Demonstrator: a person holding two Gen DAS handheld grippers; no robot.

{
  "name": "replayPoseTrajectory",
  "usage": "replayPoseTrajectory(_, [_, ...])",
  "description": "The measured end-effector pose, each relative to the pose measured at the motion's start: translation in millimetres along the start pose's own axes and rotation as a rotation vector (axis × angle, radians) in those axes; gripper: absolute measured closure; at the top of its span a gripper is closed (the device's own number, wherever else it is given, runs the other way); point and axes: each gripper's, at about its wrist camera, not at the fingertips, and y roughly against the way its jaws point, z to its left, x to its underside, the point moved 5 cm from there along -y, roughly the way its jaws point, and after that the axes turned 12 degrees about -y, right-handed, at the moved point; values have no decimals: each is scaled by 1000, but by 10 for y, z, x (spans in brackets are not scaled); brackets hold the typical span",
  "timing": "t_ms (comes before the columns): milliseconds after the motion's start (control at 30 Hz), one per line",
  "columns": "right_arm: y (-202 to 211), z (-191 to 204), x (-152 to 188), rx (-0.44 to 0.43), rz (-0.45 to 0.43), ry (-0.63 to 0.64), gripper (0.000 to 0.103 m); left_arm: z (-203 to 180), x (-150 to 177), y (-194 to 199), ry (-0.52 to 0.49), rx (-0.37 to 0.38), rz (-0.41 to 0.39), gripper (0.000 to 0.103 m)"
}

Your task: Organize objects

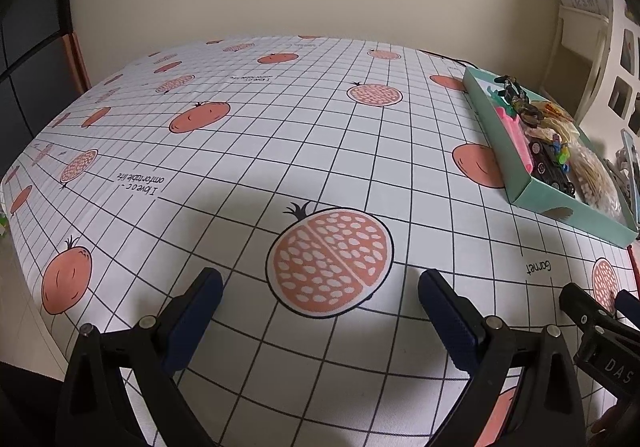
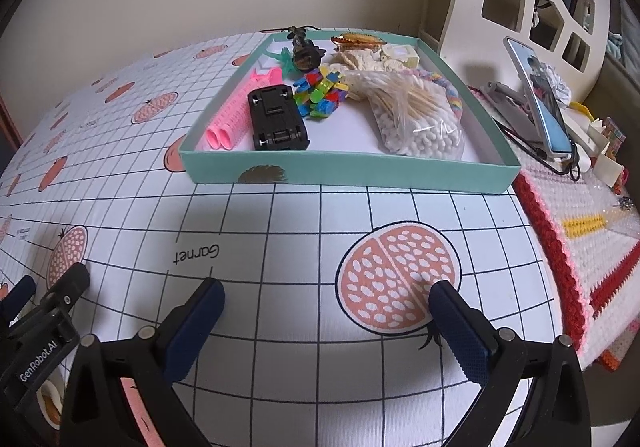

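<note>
right gripper [image 2: 326, 301] agape, empty | teal box [image 2: 348, 171] ahead (toys inside)

The cloth [image 2: 280, 215] reads "Garnet" near the box [image 2: 348, 171]; the left gripper [image 2: 44, 295] beside it reads "GenRobot.AI".

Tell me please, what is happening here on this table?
A person holds two grippers over the tablecloth. The left gripper and the right gripper are both open and hold nothing. The teal box already contains the small things: pink rollers, a black toy car, colourful blocks and a bag of cotton swabs. Nothing loose lies on the cloth near the grippers.
</note>
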Motion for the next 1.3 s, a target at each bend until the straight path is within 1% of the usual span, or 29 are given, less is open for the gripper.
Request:
replayPoseTrajectory(200, [-7,-2,-6,4,-11,-4,0,5,0,2,1,-2,0,5])
replayPoseTrajectory(1300, [-1,-23,-16,7,-10,-7,0,4,-7,13,7,-4,0,5])
